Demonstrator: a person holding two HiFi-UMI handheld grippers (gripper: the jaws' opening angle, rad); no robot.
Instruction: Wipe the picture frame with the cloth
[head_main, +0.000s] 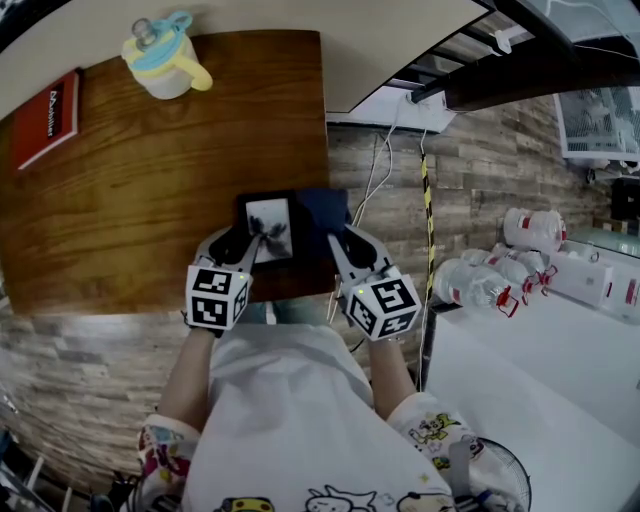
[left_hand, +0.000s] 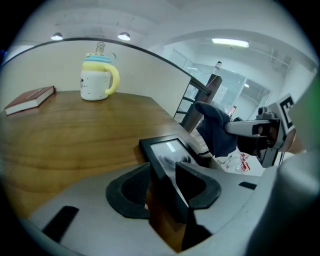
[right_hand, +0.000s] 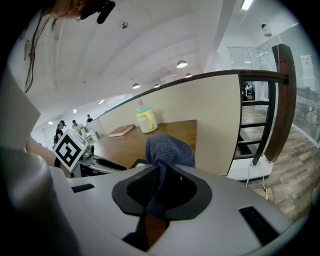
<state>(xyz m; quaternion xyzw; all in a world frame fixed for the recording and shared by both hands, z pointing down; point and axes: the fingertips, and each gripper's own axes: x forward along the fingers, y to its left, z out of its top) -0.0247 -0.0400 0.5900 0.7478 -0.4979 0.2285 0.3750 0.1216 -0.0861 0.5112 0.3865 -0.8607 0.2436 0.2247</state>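
A black picture frame (head_main: 270, 226) lies near the front right corner of the wooden table (head_main: 150, 190). My left gripper (head_main: 248, 243) is shut on the frame's near edge; in the left gripper view the frame (left_hand: 170, 150) sits between the two pads of that gripper (left_hand: 162, 185). A dark blue cloth (head_main: 325, 208) hangs bunched just right of the frame. My right gripper (head_main: 340, 245) is shut on it, and the cloth (right_hand: 167, 147) sticks up from between the jaws of that gripper (right_hand: 160, 192). The cloth (left_hand: 217, 127) hovers beside the frame, apart from the glass.
A white mug with a yellow handle and blue lid (head_main: 165, 55) stands at the table's far side, and a red book (head_main: 47, 118) lies at the far left. The table's right edge (head_main: 327, 150) is close to the frame. Cables (head_main: 380, 170) and plastic bottles (head_main: 500, 280) lie on the floor to the right.
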